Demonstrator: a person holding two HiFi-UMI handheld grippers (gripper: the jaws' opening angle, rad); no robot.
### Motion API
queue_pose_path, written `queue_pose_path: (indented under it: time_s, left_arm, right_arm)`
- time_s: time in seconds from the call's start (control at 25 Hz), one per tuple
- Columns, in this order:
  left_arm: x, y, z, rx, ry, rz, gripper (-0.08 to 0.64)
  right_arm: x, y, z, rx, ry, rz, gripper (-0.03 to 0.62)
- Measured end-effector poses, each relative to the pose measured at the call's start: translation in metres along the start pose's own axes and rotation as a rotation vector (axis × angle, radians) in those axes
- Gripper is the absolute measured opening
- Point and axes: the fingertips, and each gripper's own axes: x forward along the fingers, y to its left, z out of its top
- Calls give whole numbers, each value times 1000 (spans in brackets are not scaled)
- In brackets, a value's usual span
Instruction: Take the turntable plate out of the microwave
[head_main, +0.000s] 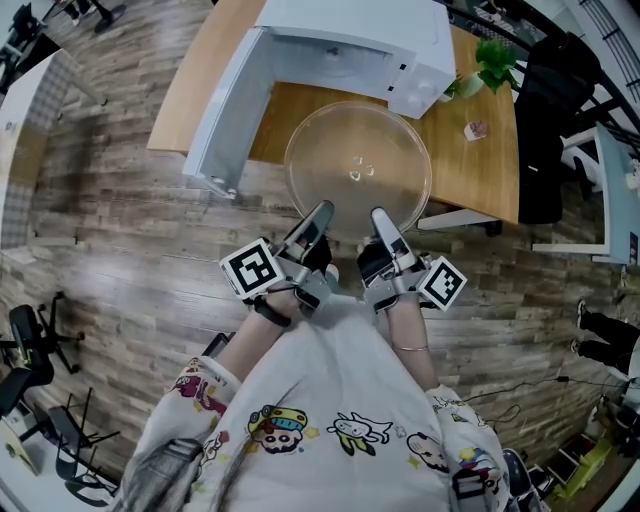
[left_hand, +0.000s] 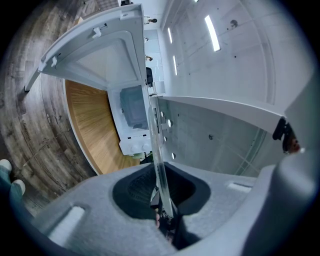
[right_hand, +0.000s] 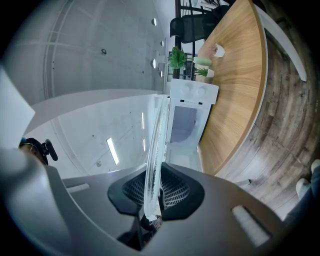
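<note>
The removal is judged to be largely done: the clear, round glass turntable plate is held outside the white microwave oven, whose white door stands swung open at the left and whose cavity appears bare; the plate is carried roughly flat in front of the open cavity, above the front part of the light wooden desk, with its near rim reaching past the desk's edge toward the person; the jaws of the left gripper are closed on that near rim, and the jaws of the right gripper are clamped on the same rim just beside them, the glass edge being seen pinched between the pads in both gripper views; the plate appears to be borne by these two grips alone, so what is left is judged to be only a setting-down; the plate is seen as fully transparent, with a shallow raised rim and a small moulded hub at its centre, the wood grain showing through it; no crack or chip can be made out.
</note>
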Motion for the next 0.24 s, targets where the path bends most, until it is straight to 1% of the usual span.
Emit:
queue_pose_path:
  time_s: [0.24]
  left_arm:
    - [5, 5, 0, -6, -1, 4, 35]
  right_arm:
    - [1, -6, 4, 12, 1, -8, 44]
